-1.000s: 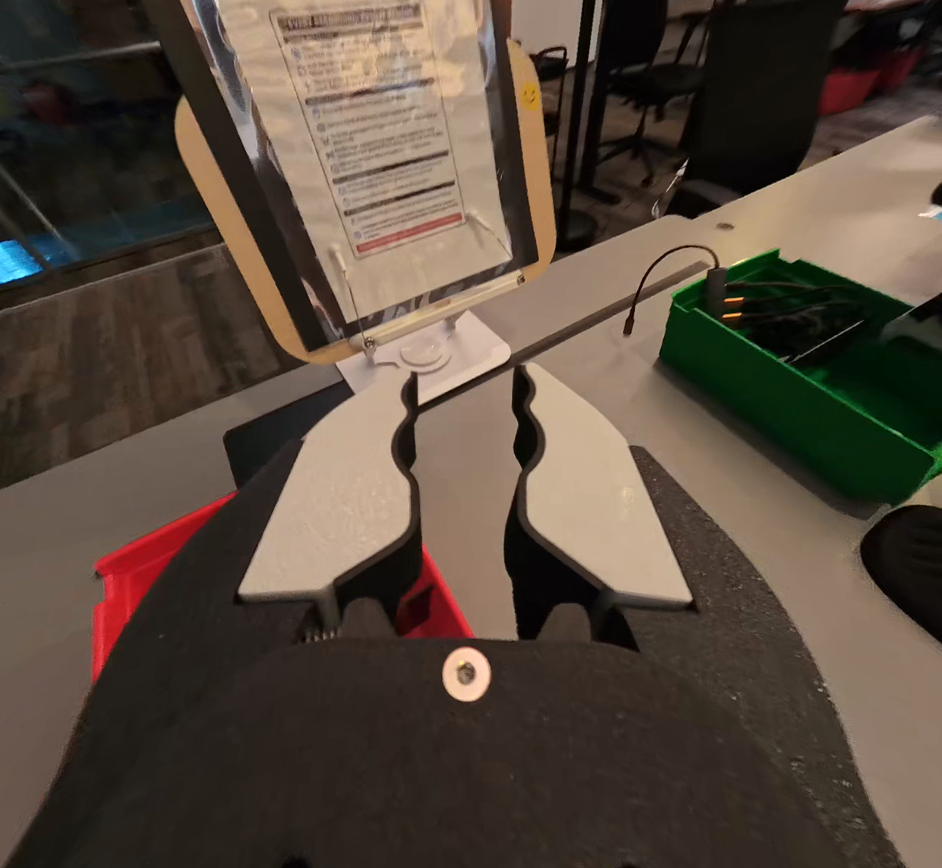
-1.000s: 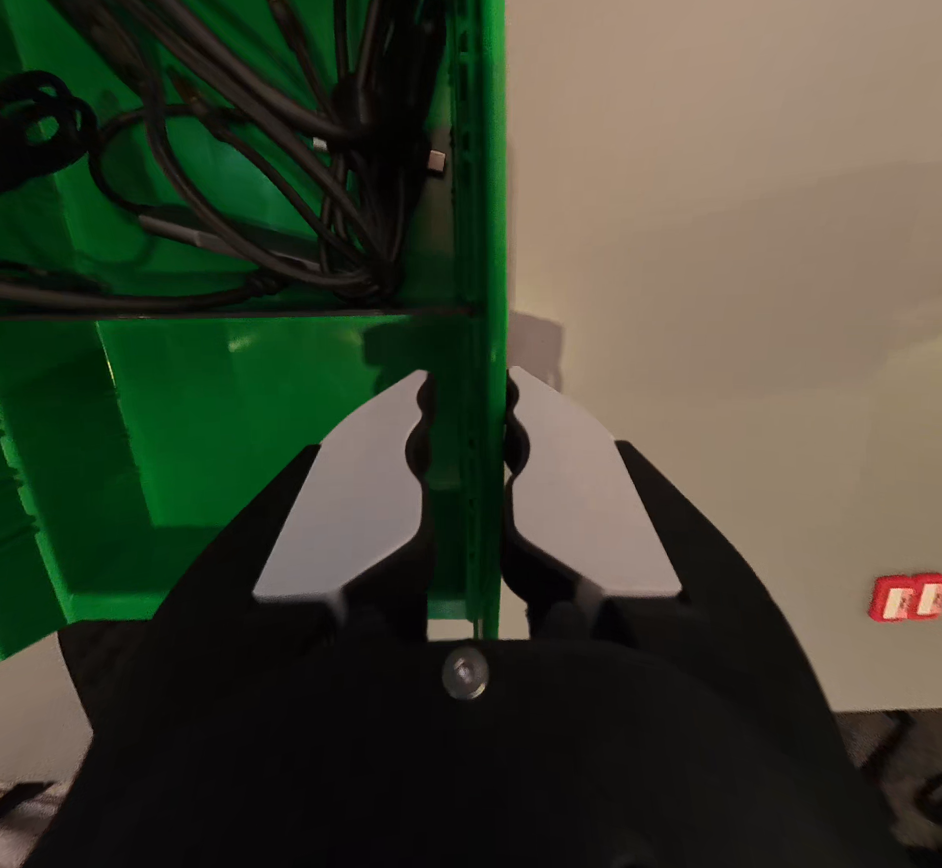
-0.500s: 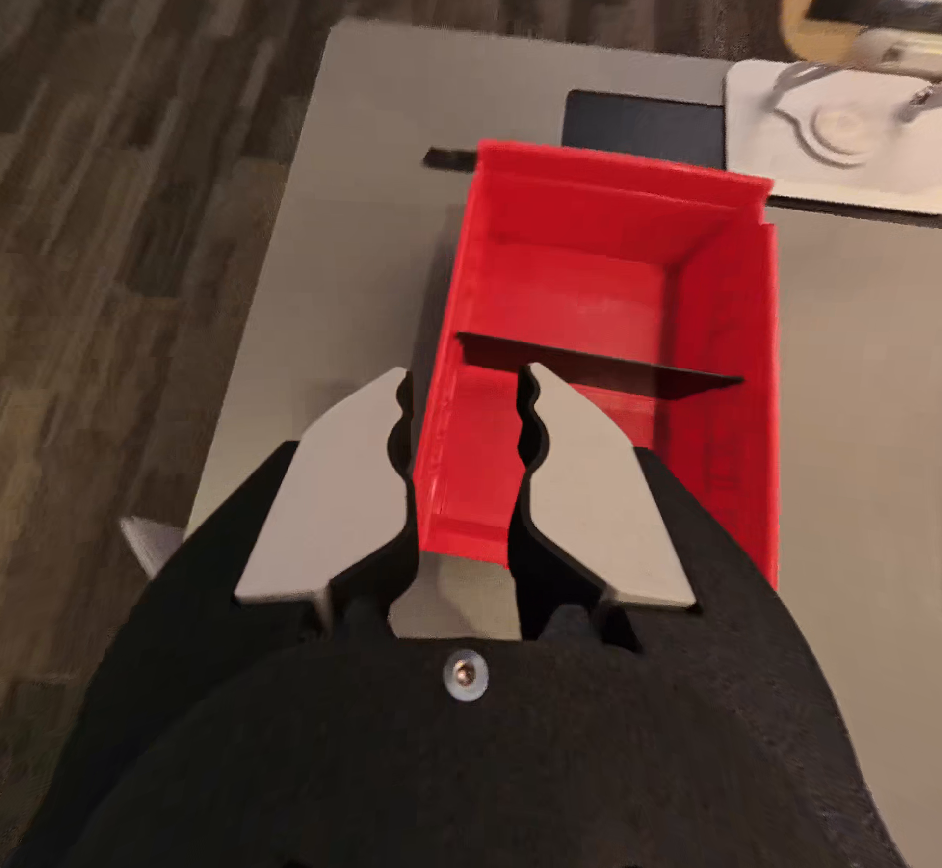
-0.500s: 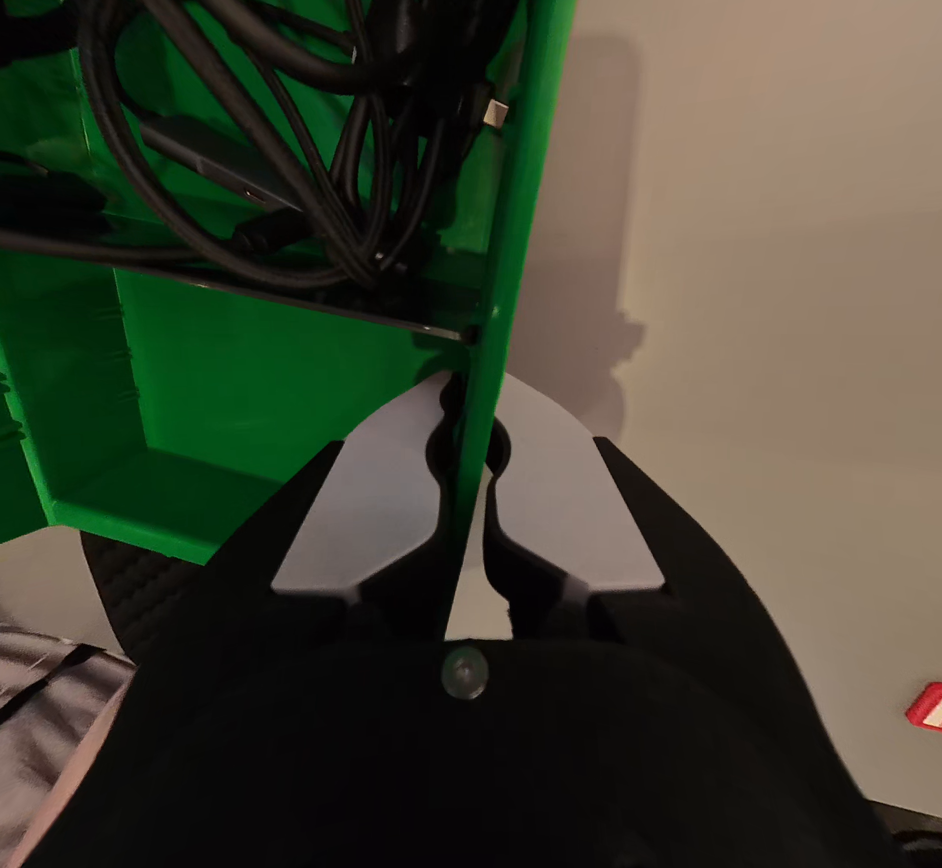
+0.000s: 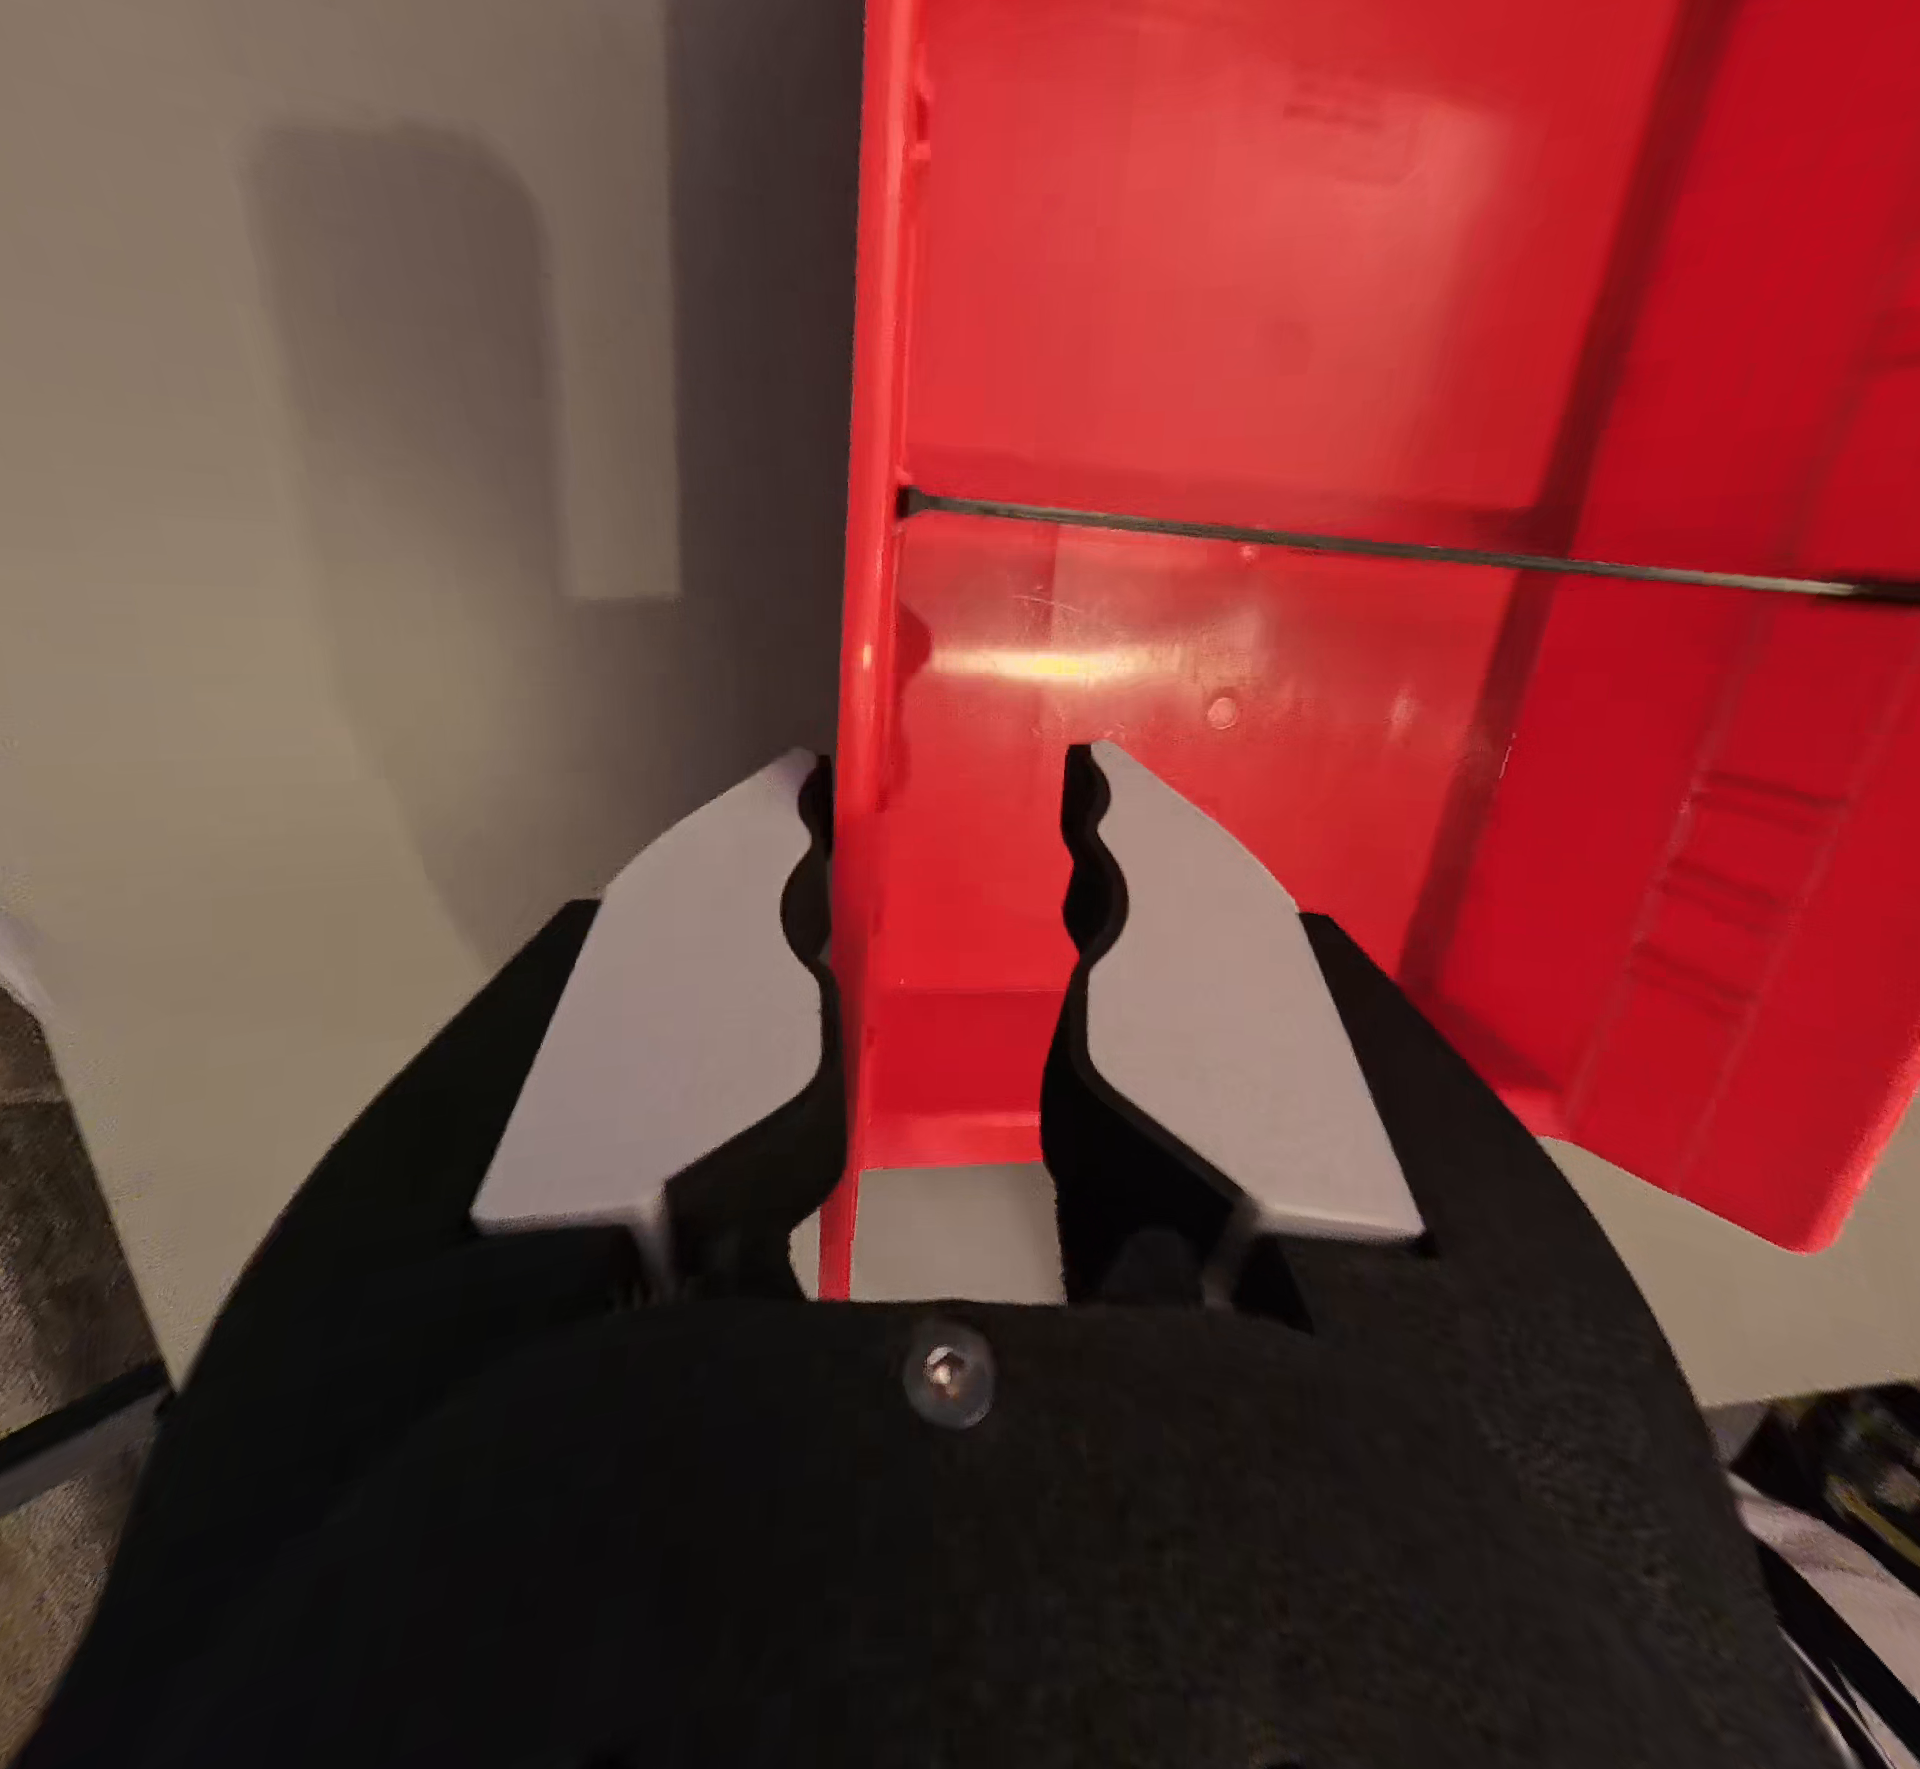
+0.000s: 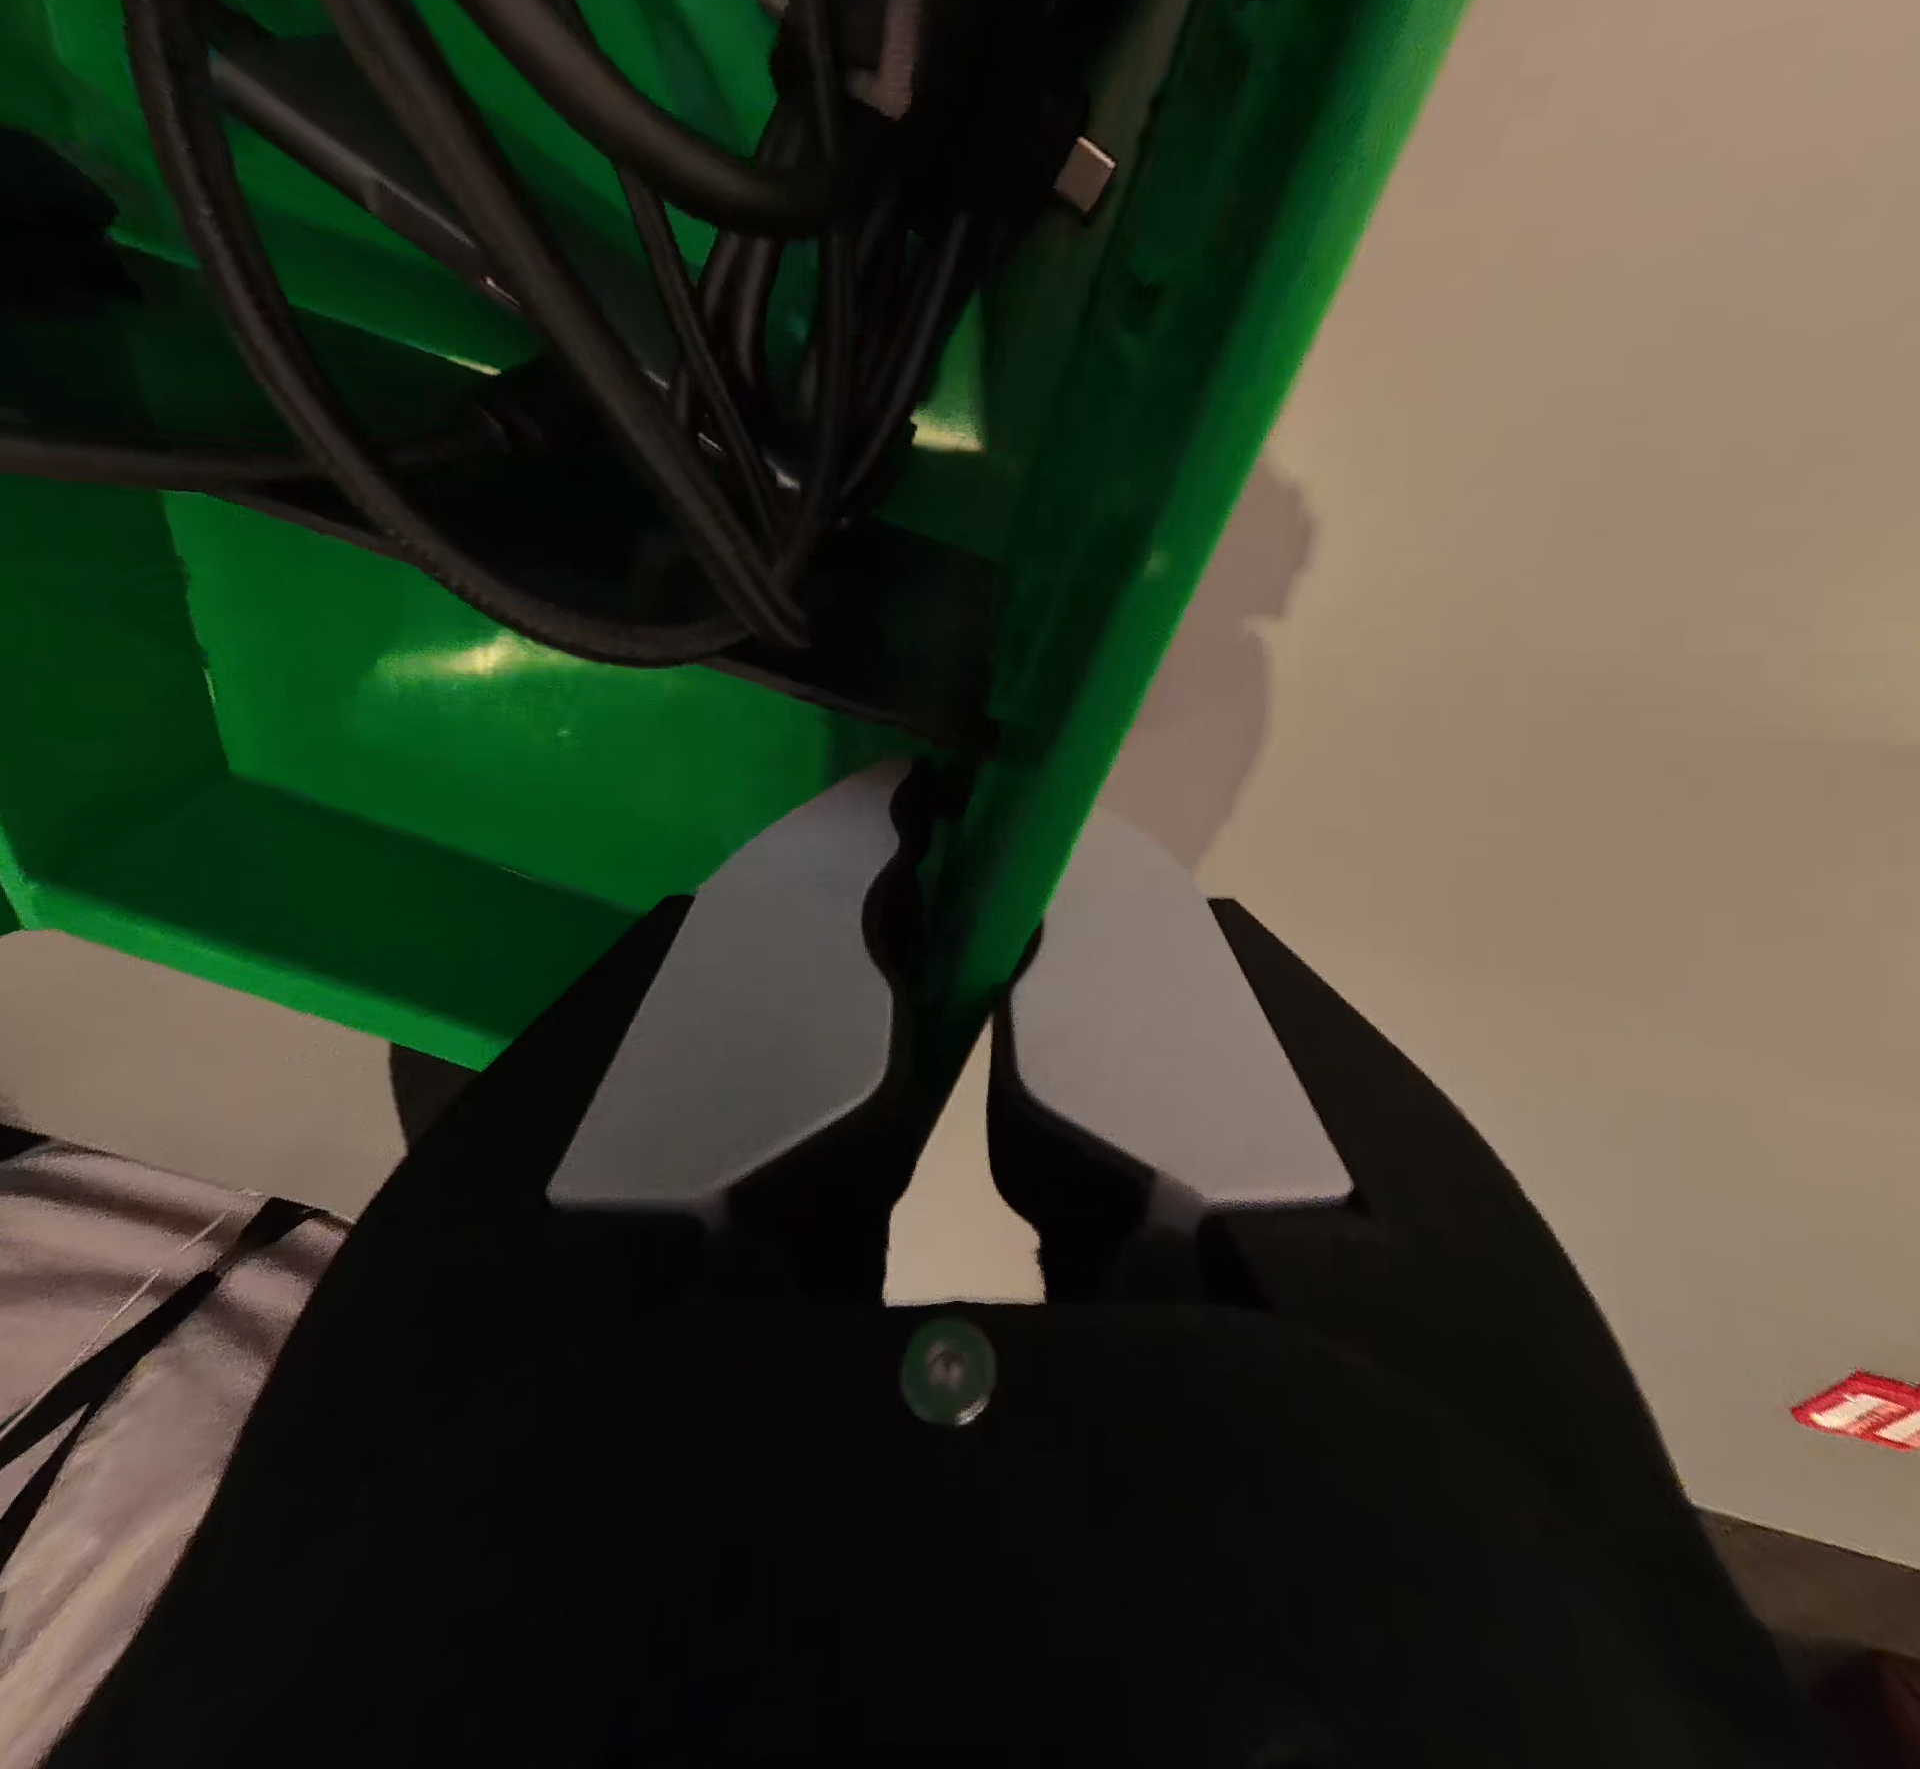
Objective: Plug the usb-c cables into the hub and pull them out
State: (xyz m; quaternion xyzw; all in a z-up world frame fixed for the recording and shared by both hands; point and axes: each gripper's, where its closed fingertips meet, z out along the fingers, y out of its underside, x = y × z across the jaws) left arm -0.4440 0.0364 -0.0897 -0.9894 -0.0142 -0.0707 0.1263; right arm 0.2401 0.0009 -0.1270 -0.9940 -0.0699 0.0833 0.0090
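My left gripper point(image 5: 945, 753) is open and straddles the left wall of an empty red bin point(image 5: 1247, 265). One finger is outside the wall and one is inside. A thin black divider point(image 5: 1351, 547) crosses the red bin. My right gripper point(image 6: 987, 805) is shut on the right wall of a green bin point(image 6: 1195, 369). Its right fingertip is hidden behind that wall. The green bin holds a tangle of black cables point(image 6: 540, 285), one with a silver plug end point(image 6: 1086, 171) by the wall. I cannot make out the hub among them.
Both bins rest on a pale grey table point(image 5: 312, 369), also seen in the right wrist view point(image 6: 1610, 472). A black divider point(image 6: 914, 639) splits the green bin. A red sticker point(image 6: 1860, 1428) lies near the table's front edge. Grey fabric point(image 6: 104, 1356) shows at lower left. Across from one pair of fingers to the other is roughly 70 cm.
My left gripper swung down from the sign stand to the red bin and now straddles its left wall. My right gripper shut on the green bin's wall, and the bin now looks slanted in view.
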